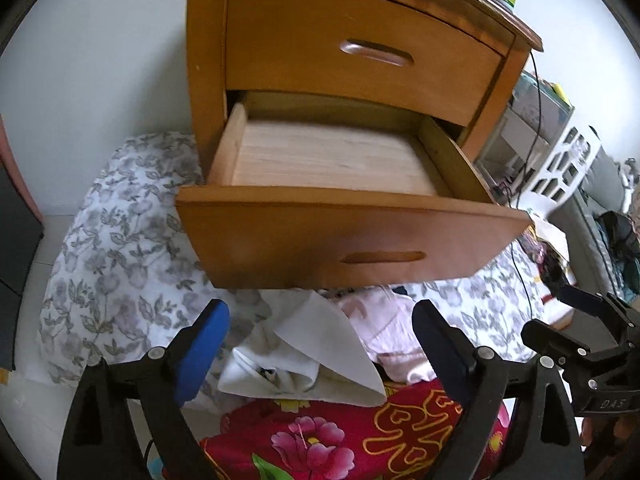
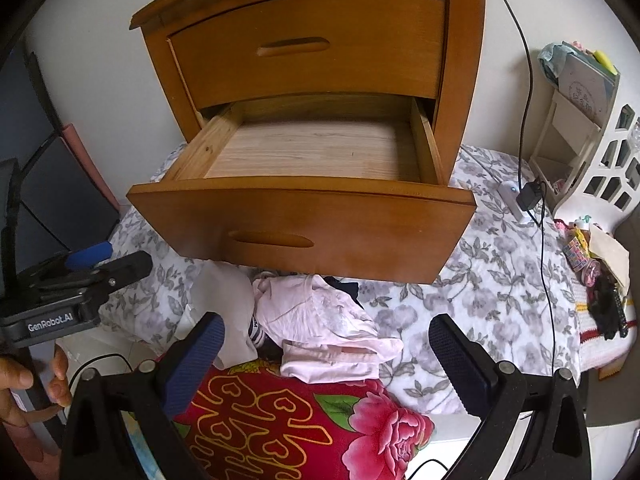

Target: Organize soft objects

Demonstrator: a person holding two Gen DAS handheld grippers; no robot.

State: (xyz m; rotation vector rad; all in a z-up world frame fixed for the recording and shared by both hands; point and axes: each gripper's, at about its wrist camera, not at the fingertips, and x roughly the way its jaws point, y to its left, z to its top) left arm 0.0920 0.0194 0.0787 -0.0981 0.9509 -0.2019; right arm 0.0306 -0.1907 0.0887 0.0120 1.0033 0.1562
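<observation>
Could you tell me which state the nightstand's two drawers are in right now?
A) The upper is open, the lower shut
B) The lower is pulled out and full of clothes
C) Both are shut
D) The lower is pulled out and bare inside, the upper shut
D: the lower drawer is pulled out showing only its bare wooden bottom, while the upper drawer sits flush and shut.

Gaping wide ahead of both sets of jaws: lower drawer. Crowding underneath: pink garment, white cloth.
</observation>
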